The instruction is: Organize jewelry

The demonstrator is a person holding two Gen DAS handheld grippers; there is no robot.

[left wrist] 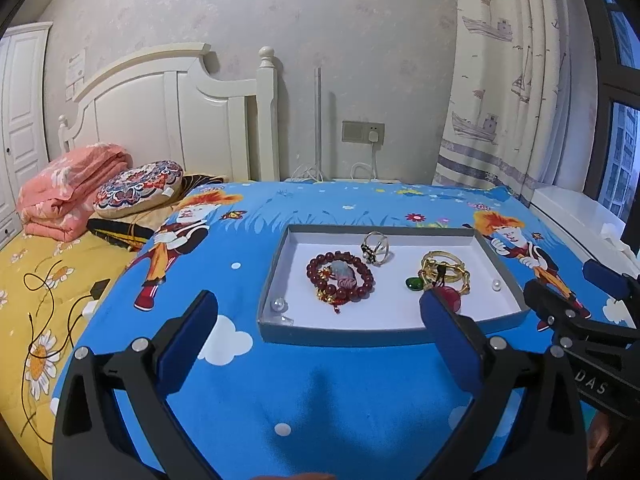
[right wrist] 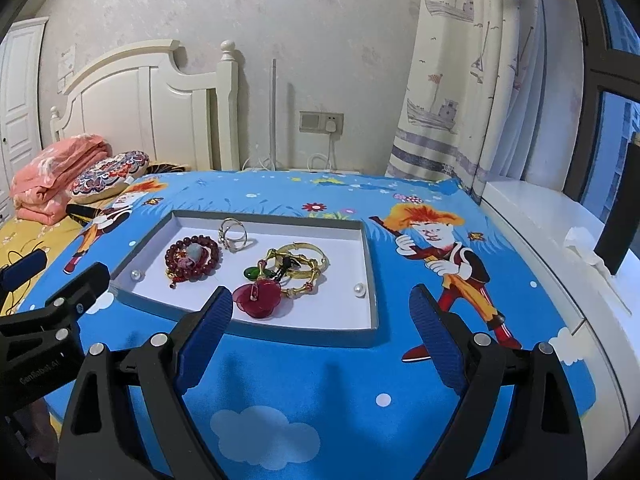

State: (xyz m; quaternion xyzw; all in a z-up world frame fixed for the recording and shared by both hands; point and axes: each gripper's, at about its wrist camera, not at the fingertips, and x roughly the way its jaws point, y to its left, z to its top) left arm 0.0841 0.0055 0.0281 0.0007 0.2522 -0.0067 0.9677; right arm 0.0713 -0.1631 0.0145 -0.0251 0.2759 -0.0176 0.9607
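A shallow grey tray [left wrist: 340, 338] with a white floor lies on the blue cartoon cloth [left wrist: 320, 400]; it also shows in the right wrist view [right wrist: 280, 338]. In it are a dark red bead bracelet [left wrist: 340, 276] [right wrist: 192, 258], a silver ring piece [left wrist: 376, 246] [right wrist: 233, 234], gold bangles [left wrist: 444, 270] [right wrist: 304, 266], a green stone [right wrist: 252, 273], a red translucent flower piece [right wrist: 258, 298] and loose pearls [left wrist: 279, 304] [right wrist: 359, 289]. My left gripper [left wrist: 320, 312] is open and empty before the tray's near edge. My right gripper [right wrist: 322, 306] is open and empty at the tray's near right corner.
The cloth covers a table beside a bed with a white headboard [left wrist: 160, 112], a pink folded blanket [left wrist: 68, 192] and a patterned cushion [left wrist: 138, 188]. Cables [left wrist: 44, 320] lie on the yellow bedsheet. A curtain [left wrist: 500, 80] and a white sill [right wrist: 560, 240] are at right.
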